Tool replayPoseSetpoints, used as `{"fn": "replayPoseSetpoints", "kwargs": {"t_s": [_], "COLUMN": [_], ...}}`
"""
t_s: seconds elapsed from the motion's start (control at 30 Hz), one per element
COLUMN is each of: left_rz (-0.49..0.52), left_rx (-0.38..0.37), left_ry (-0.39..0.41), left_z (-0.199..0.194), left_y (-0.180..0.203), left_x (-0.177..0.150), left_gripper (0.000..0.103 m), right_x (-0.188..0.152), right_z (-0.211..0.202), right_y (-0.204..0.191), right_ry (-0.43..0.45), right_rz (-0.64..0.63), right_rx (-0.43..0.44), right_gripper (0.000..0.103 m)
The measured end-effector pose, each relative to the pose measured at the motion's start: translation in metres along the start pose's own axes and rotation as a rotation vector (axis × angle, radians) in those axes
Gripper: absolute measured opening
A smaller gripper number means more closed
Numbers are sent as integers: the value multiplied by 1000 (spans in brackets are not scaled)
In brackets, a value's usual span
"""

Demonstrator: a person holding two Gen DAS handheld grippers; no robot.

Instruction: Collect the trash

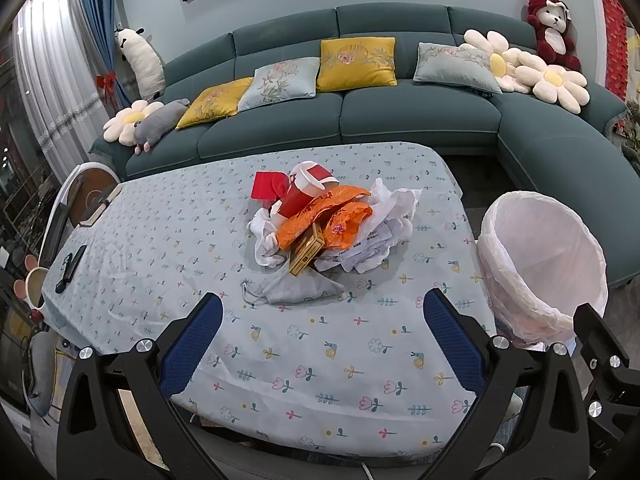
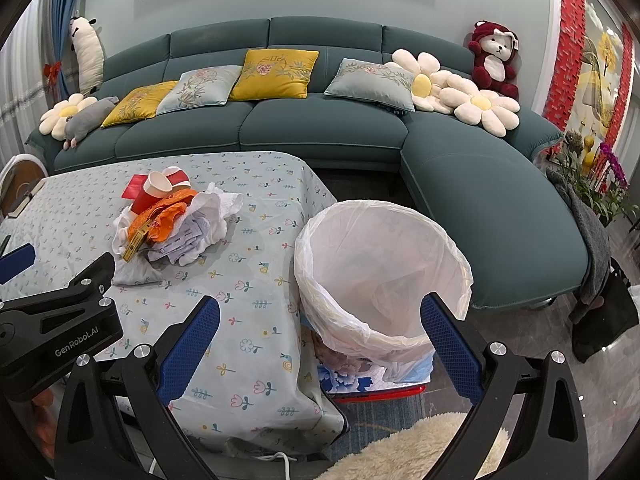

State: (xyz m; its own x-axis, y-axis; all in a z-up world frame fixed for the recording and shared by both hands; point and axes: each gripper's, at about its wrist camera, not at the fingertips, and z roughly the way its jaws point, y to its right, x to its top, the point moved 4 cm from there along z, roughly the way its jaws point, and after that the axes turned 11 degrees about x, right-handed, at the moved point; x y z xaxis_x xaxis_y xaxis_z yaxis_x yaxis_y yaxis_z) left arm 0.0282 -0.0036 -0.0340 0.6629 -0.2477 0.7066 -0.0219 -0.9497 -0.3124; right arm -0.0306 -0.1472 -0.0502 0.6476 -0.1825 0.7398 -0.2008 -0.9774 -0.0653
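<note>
A trash pile (image 1: 328, 224) lies mid-table: red paper cups (image 1: 308, 188), an orange plastic bag (image 1: 324, 216), a small yellow box (image 1: 306, 254), crumpled white paper (image 1: 384, 216) and a grey face mask (image 1: 296, 290) nearest me. The pile also shows in the right wrist view (image 2: 168, 220). A bin lined with a white bag (image 1: 540, 264) stands off the table's right edge (image 2: 380, 272). My left gripper (image 1: 322, 320) is open and empty, above the table short of the mask. My right gripper (image 2: 320, 320) is open and empty, in front of the bin.
The table wears a floral cloth (image 1: 168, 232). A black remote (image 1: 70, 268) and a book (image 1: 98, 210) lie at its left side. A teal sofa (image 1: 360, 120) with cushions and plush toys stands behind. A fluffy rug (image 2: 420, 448) lies on the floor.
</note>
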Motion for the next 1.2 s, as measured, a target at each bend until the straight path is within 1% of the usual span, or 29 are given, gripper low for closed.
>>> {"fn": "replayPoseSetpoints", "kwargs": {"t_s": [0.23,1.2], "left_rz": [-12,-16], "left_rx": [1,3], "left_ry": [13,13], "left_z": [-2,0], "left_y": [0,-2], "left_x": [2,2], "left_gripper": [96,96], "right_x": [0,0], "right_z": [0,0], "right_y": [0,0], "right_ry": [0,-2], "right_rz": [1,4], "right_rx": [1,1], "right_gripper": [96,96]}}
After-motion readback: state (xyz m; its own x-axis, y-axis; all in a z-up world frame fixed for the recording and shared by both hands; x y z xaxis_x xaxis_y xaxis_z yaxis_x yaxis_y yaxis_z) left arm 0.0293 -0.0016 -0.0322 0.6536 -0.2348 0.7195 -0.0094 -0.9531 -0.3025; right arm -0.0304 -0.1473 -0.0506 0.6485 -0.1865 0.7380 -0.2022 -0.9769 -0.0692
